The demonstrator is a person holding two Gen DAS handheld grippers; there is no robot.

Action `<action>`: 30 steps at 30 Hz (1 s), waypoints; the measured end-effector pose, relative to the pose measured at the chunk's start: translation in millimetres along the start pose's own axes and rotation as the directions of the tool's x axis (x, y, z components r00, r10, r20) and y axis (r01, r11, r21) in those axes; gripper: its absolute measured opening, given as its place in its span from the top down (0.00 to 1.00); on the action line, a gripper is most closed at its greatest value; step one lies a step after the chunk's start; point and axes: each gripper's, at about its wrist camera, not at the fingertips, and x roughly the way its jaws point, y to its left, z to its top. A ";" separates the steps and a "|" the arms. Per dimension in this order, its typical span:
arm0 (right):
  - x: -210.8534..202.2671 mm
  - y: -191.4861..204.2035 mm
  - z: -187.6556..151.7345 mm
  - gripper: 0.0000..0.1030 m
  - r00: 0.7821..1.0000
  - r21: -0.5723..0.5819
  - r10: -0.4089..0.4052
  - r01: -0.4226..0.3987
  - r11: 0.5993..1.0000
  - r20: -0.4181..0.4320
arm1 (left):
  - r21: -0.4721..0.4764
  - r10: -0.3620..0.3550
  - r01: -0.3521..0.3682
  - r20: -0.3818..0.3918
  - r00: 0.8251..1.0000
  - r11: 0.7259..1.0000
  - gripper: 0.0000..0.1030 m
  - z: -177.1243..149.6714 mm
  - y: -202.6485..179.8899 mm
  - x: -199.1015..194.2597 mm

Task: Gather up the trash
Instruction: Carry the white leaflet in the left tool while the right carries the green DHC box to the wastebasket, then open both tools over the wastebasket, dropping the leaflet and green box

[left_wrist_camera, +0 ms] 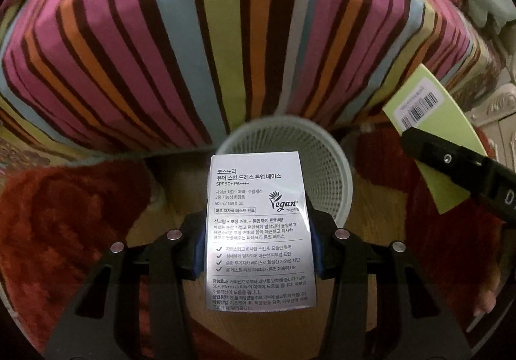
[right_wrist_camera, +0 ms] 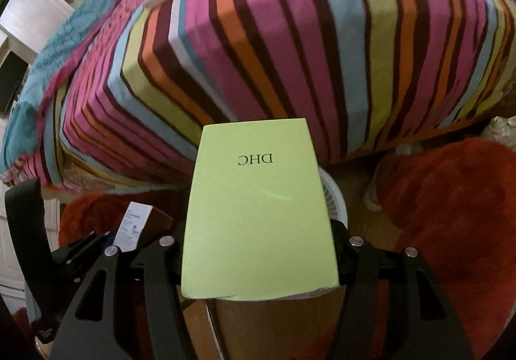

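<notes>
My white box (left_wrist_camera: 258, 231) stands with its long axis running straight out along the fingers, its far end reaching over the near rim of the basket (left_wrist_camera: 329, 166). The printed face is turned up toward the camera, its text reading upright. The left claw (left_wrist_camera: 256, 250) is pinched narrow on the box's two long sides, blue pads pressed against it low down.

On the other side I have the green box (right_wrist_camera: 258, 218), long axis also pointing away from me along the fingers, with its "DHC" lettering upside down in my view. The right claw (right_wrist_camera: 259, 260) grips it at the lower half, closed to the box's width. The box hides most of the basket (right_wrist_camera: 333, 198); only a white sliver of rim shows at its right edge.

From the left camera I see the green box (left_wrist_camera: 432, 121) up to the right of the basket, barcode label facing me, well apart from the white box.

Behind the basket rises the striped bed (left_wrist_camera: 225, 37). Red rug (right_wrist_camera: 451, 215) lies on either side over the wood floor (right_wrist_camera: 277, 331).
</notes>
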 end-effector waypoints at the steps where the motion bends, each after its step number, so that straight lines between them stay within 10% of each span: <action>1: 4.5 0.2 -0.2 0.46 1.000 0.002 0.002 -0.002 1.000 -0.016 | -0.002 -0.003 0.003 -0.014 1.000 1.000 0.54 -0.2 1.4 3.5; 30: 141.0 -39.4 -6.6 0.44 0.915 0.208 0.009 0.082 0.975 -0.403 | -0.121 -0.057 0.013 -0.369 0.928 0.993 0.52 9.2 1.5 149.4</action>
